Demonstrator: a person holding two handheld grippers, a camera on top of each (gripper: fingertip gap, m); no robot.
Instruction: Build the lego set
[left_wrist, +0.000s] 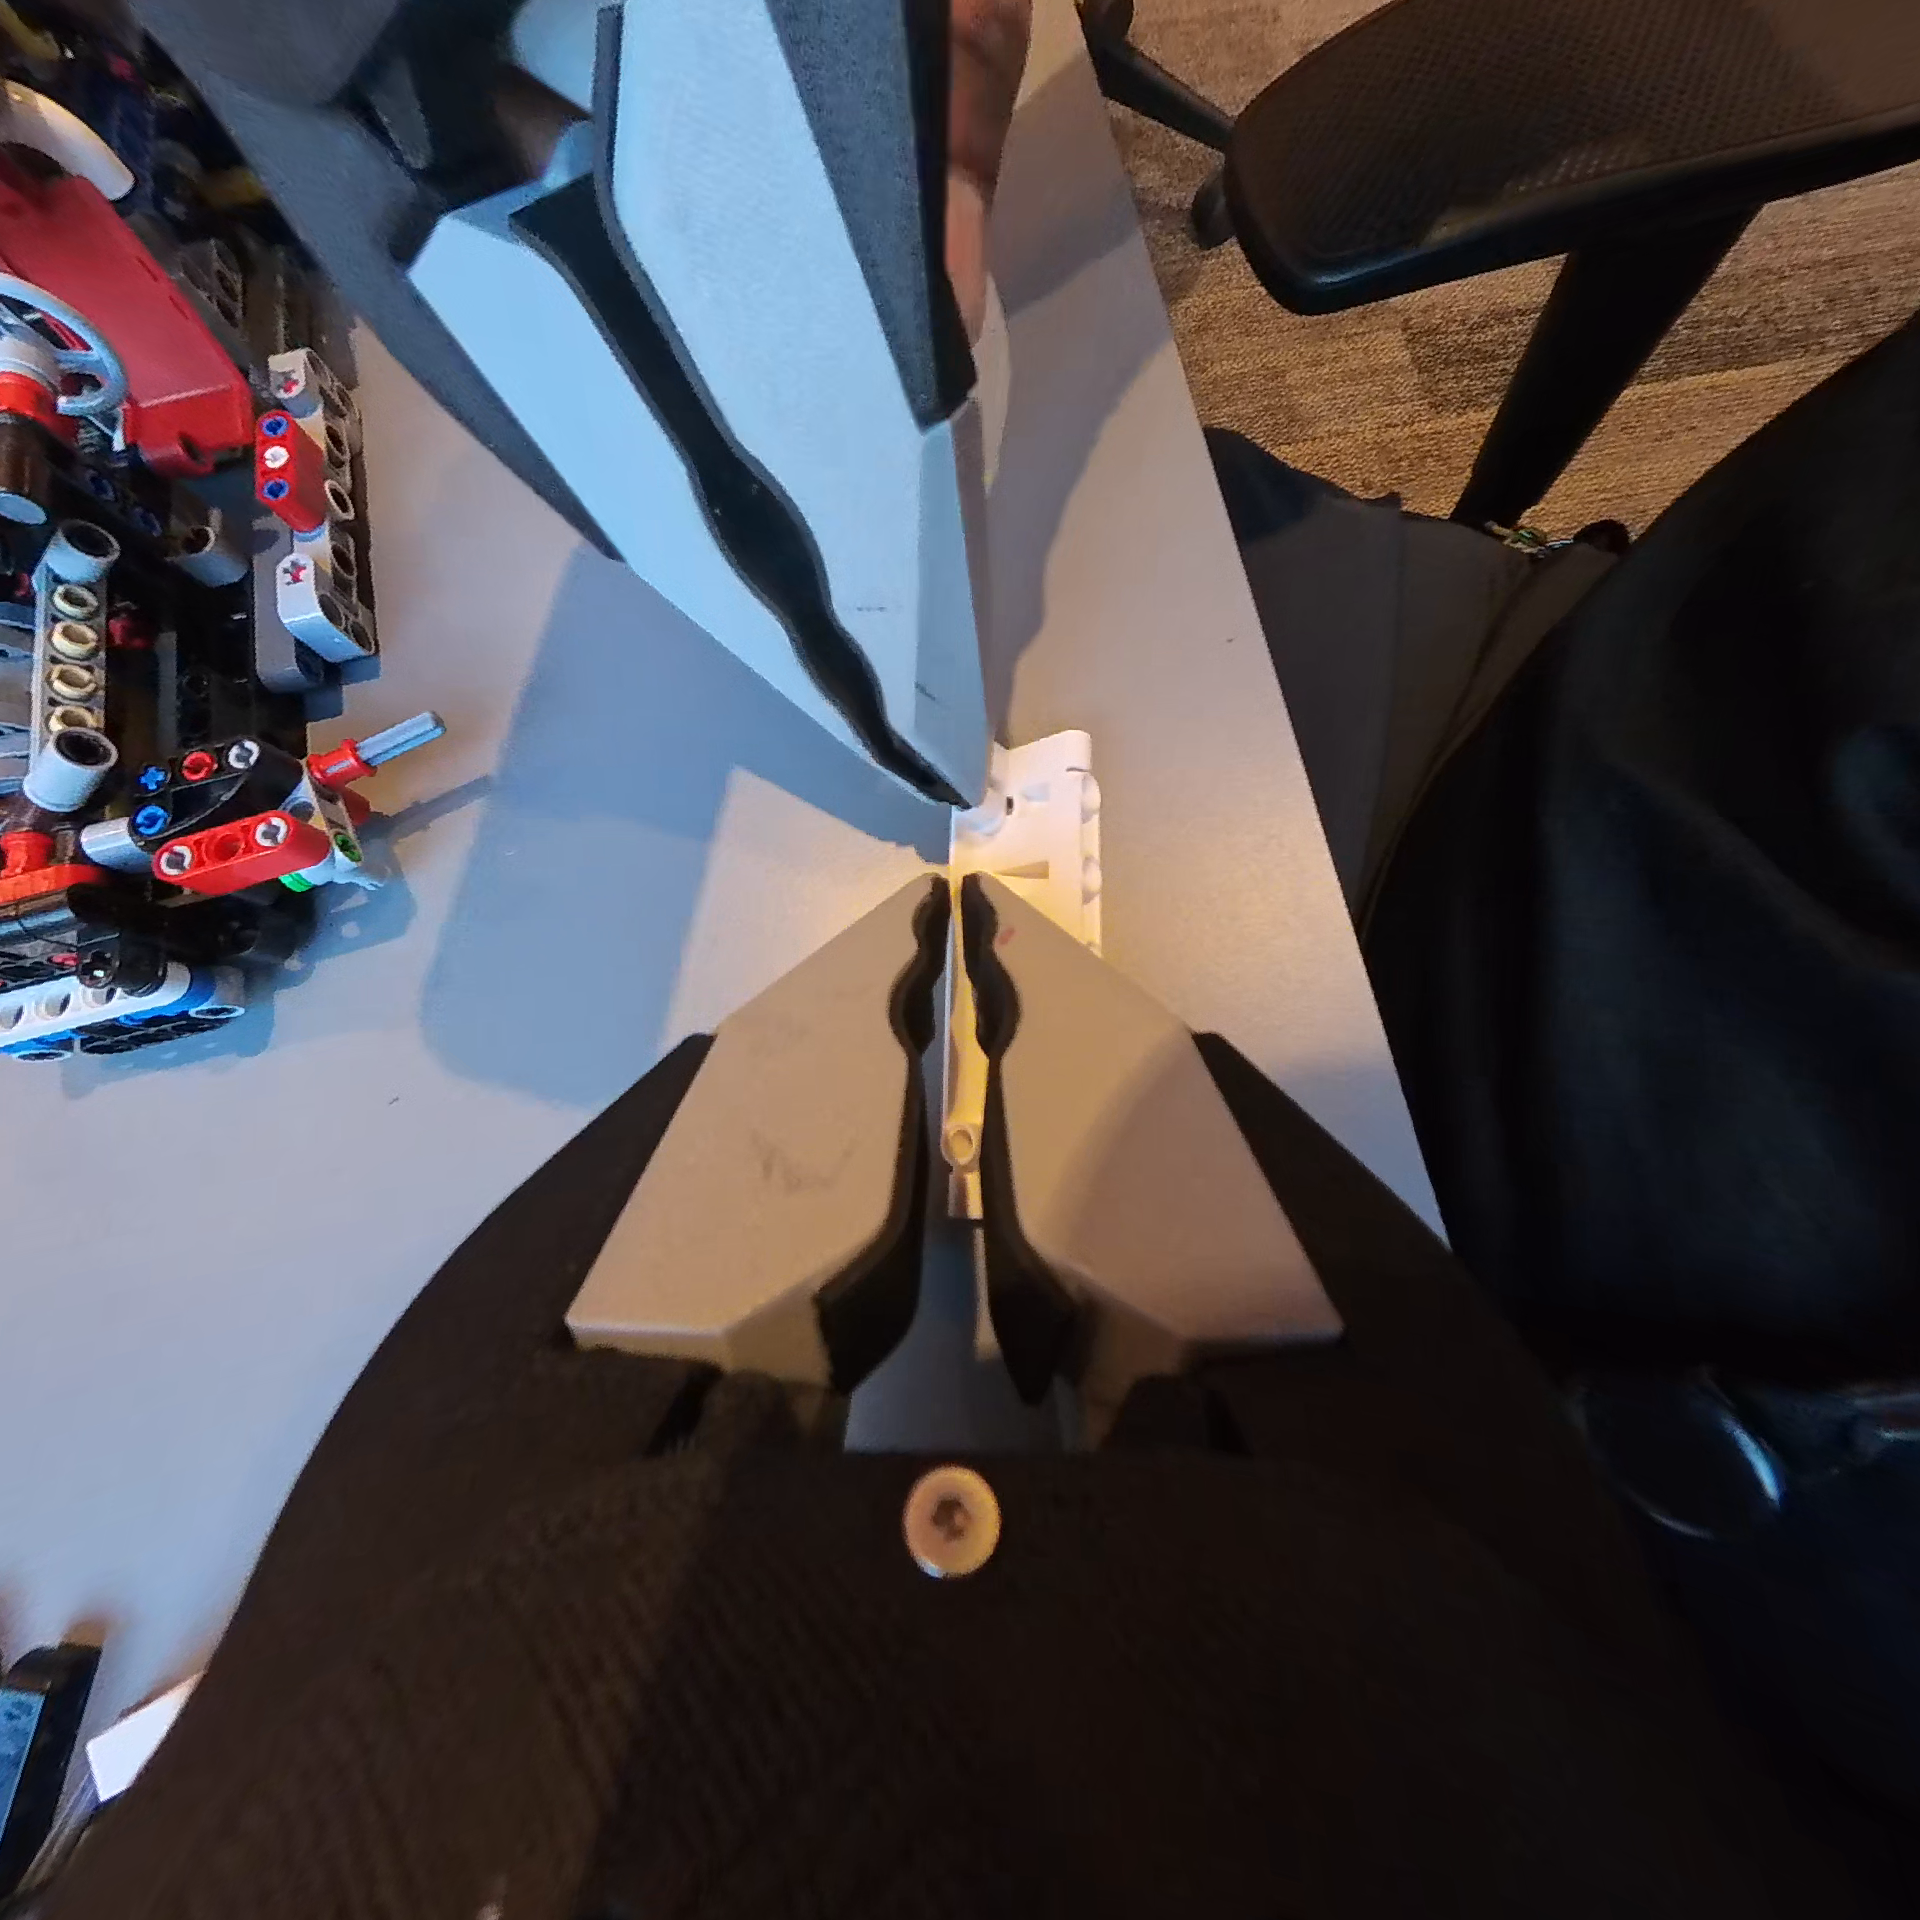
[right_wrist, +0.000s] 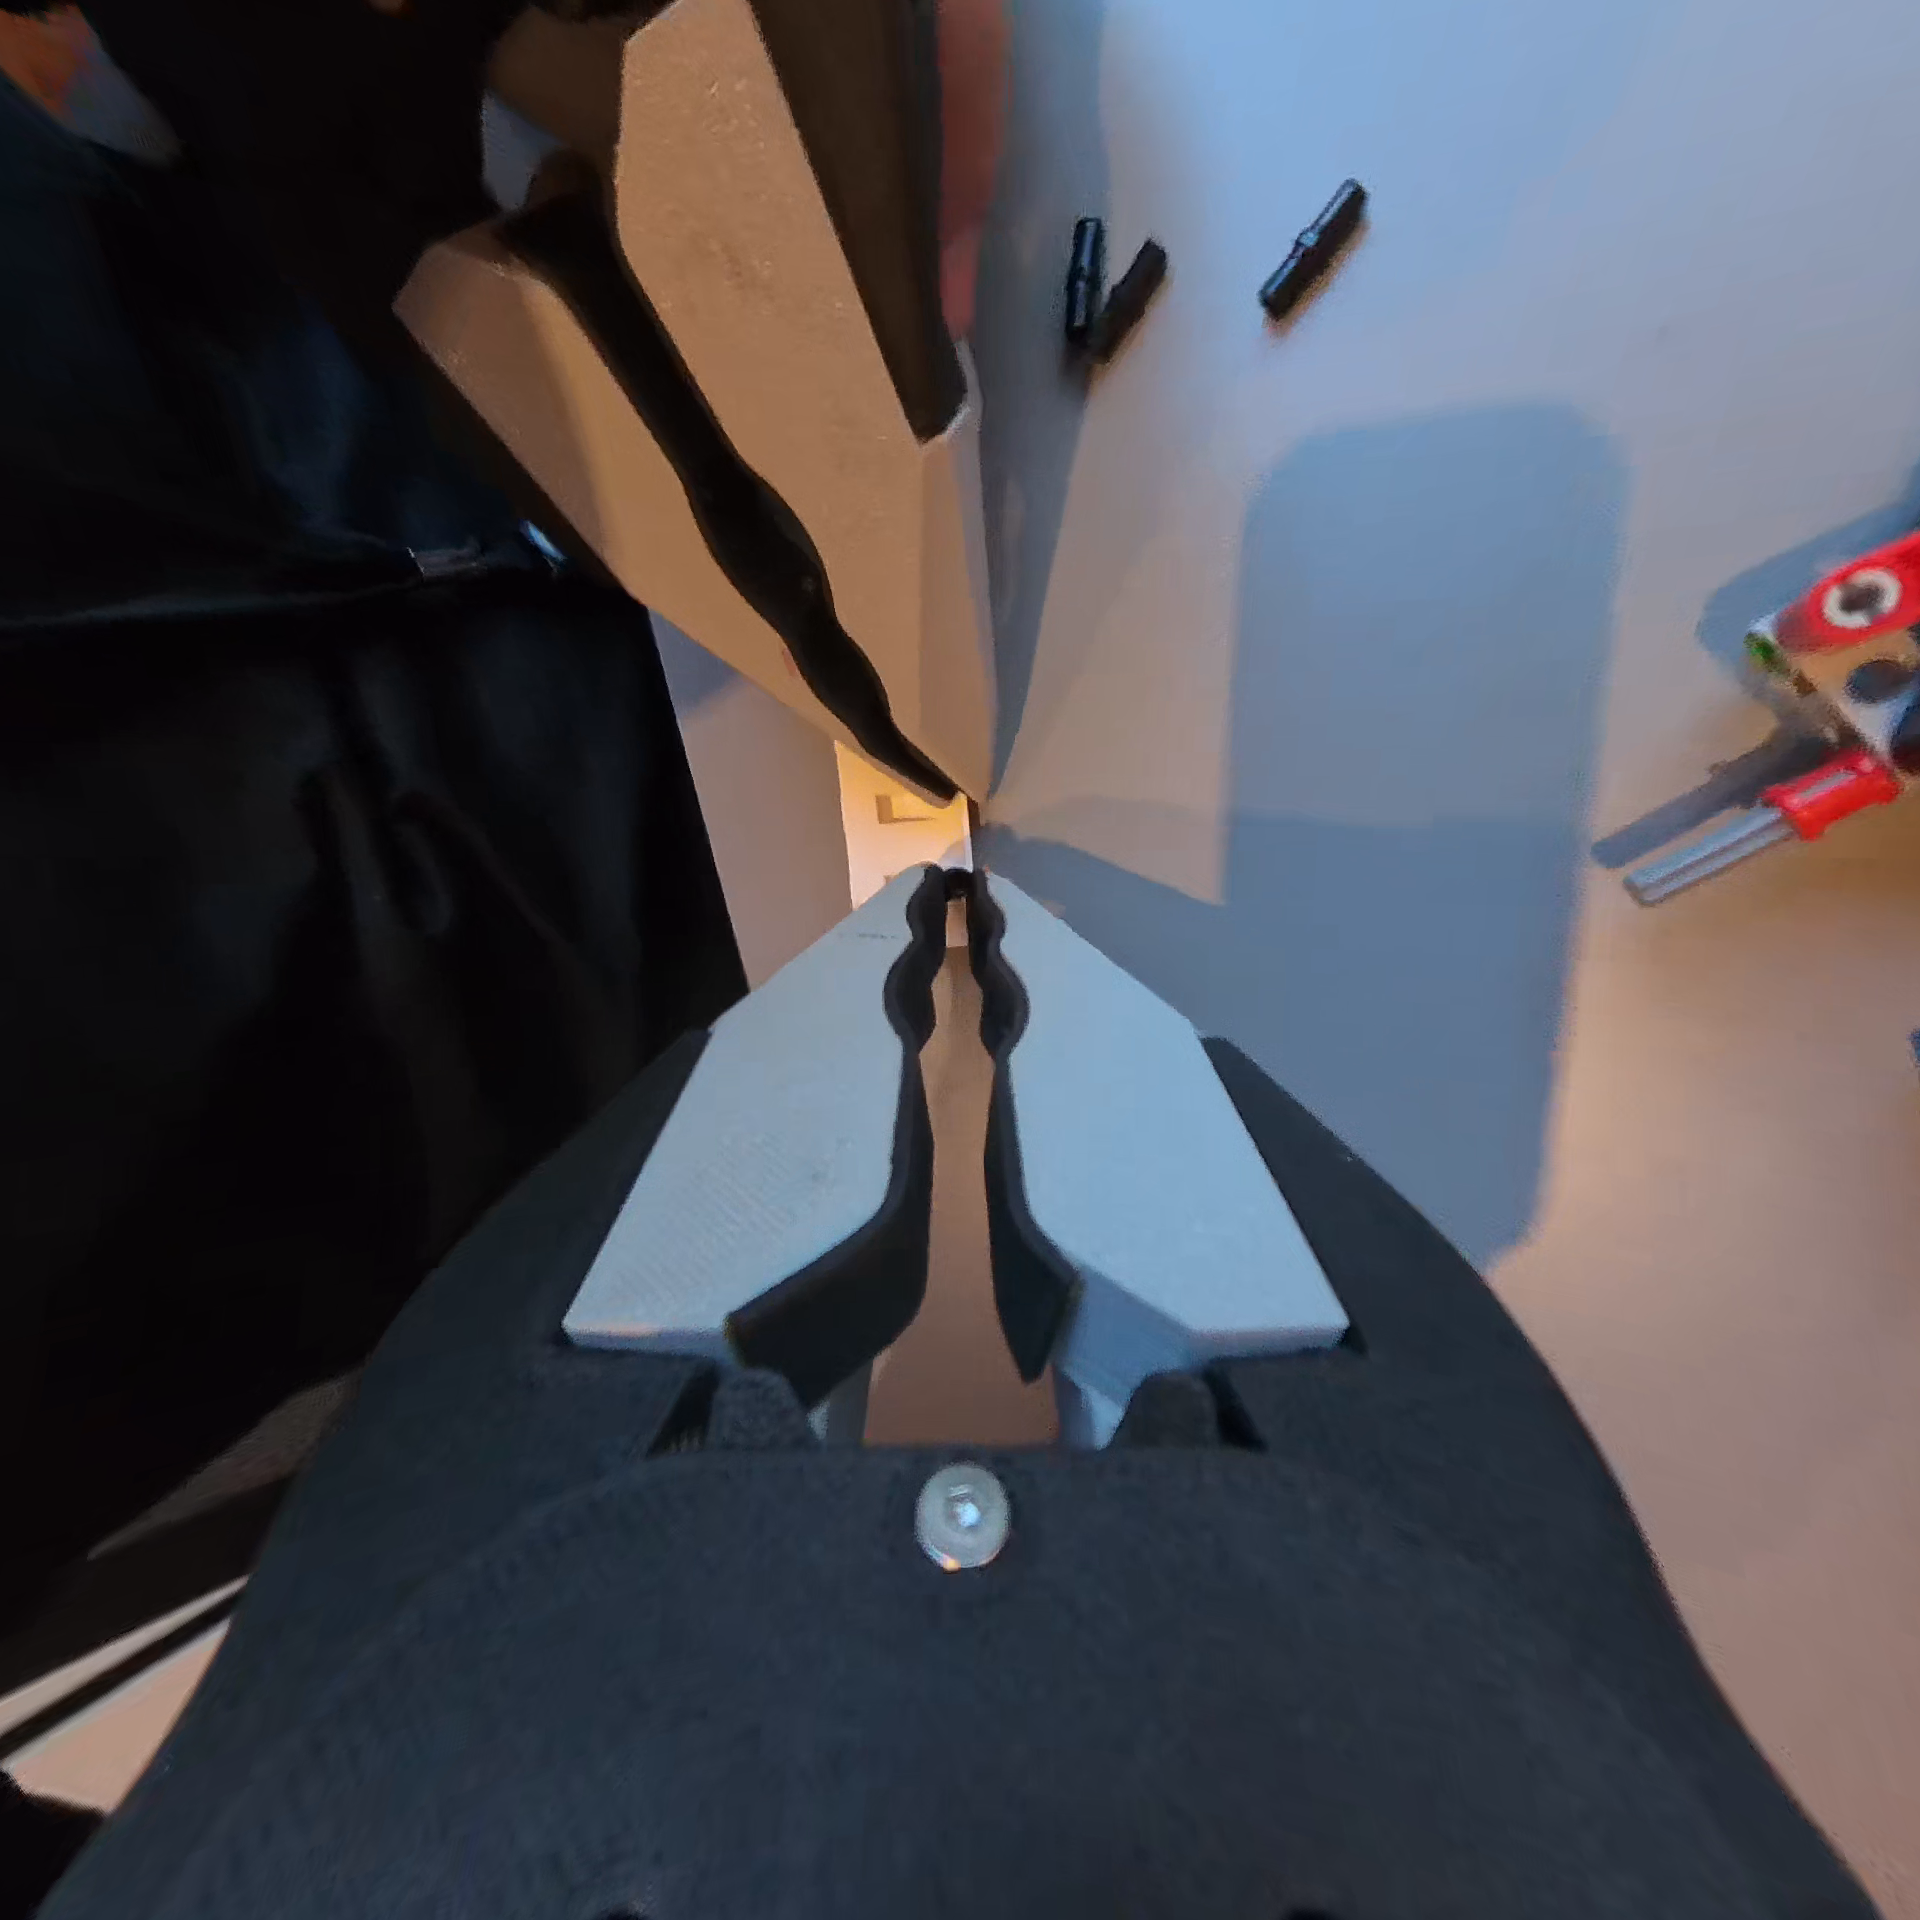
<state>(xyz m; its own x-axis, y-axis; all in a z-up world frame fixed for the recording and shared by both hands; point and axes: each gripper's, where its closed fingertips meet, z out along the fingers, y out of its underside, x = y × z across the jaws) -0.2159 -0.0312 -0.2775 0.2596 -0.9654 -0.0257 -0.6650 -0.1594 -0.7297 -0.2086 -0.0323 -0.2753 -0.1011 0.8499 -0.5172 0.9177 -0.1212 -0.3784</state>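
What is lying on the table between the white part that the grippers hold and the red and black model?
Nothing: in the left wrist view, the table is bare between the white part and the model, only shadows.

Two grippers (left_wrist: 954, 883) (right_wrist: 956, 881), three black pins (right_wrist: 1311, 249), one white piece (left_wrist: 1049, 831) and one chair (left_wrist: 1558, 156) are seen.
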